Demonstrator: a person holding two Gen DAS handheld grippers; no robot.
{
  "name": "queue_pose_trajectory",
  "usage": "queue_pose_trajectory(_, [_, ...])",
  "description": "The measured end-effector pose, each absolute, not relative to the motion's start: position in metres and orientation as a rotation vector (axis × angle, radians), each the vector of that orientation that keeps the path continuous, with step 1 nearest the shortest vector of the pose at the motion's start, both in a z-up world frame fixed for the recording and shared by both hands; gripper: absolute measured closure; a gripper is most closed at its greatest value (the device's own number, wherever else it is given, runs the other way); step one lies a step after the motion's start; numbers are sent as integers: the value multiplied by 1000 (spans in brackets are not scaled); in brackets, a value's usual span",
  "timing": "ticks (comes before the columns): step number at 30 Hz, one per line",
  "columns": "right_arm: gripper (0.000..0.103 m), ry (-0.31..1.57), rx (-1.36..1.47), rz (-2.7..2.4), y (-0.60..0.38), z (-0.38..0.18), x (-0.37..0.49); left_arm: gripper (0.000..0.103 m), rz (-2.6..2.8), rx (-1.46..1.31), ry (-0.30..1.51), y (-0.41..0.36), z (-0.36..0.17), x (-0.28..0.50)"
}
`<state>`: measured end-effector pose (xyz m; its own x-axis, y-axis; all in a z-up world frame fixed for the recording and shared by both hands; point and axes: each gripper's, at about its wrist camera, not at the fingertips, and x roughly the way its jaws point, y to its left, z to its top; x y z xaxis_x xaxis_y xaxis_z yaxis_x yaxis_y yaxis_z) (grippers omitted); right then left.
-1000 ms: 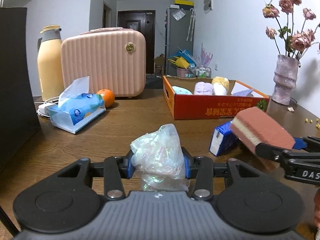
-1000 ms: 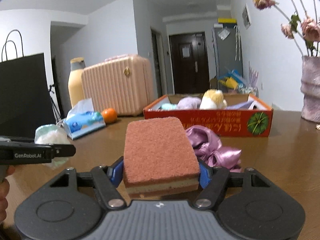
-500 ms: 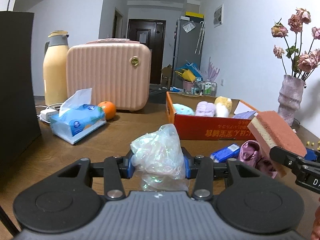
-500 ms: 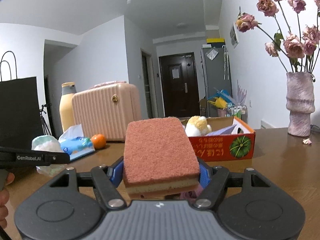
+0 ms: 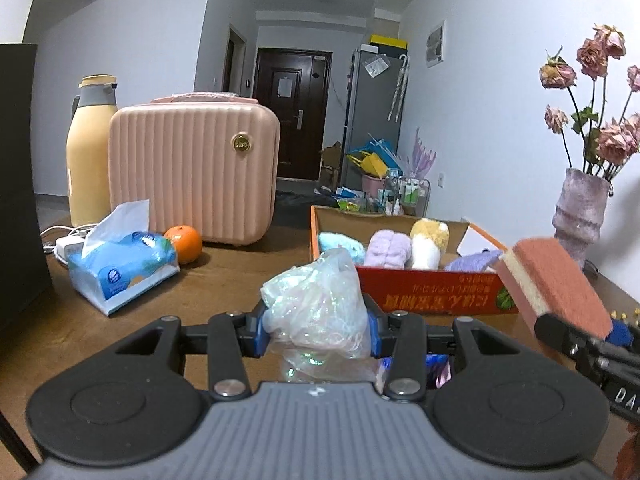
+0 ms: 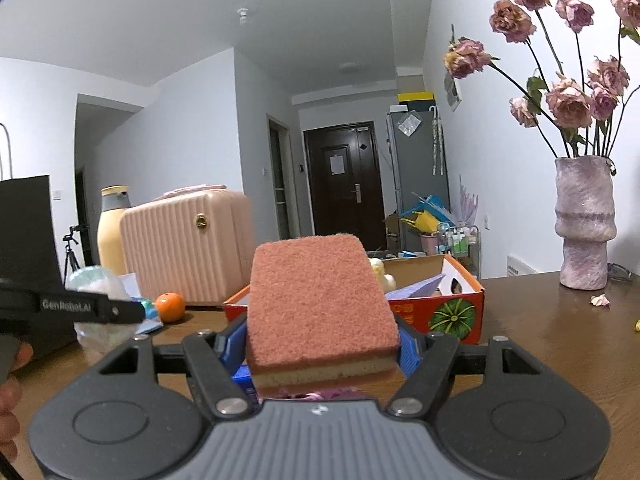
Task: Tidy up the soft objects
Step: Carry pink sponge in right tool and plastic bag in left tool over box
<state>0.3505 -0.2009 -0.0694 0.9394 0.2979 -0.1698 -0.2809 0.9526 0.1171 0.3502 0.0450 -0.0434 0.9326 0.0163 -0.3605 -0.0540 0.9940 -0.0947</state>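
Left wrist view has my left tool (image 5: 316, 330) pinching the crumpled iridescent plastic bag (image 5: 316, 308), right tool (image 6: 320, 350) clamping the rust-red scouring sponge (image 6: 320, 312) — I'd clear the orange cardboard box (image 5: 432, 300) rim before releasing either.

Left tool (image 5: 316, 334) grips plastic bag (image 5: 318, 308) (crumpled, iridescent) before orange box (image 5: 436, 300)

Rough sponge (image 6: 322, 300), crinkly glossy plastic bag (image 5: 320, 308).

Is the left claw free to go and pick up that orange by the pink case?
Probably not yet: the left claw is shut on a crumpled plastic bag. The path to the orange looks clear.
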Motion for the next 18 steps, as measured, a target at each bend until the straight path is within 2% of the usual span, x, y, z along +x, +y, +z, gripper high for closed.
queue_pose_trajectory(18, [33,148,129,242,-227,-64,421,59,58,-208,337,33,-25,425])
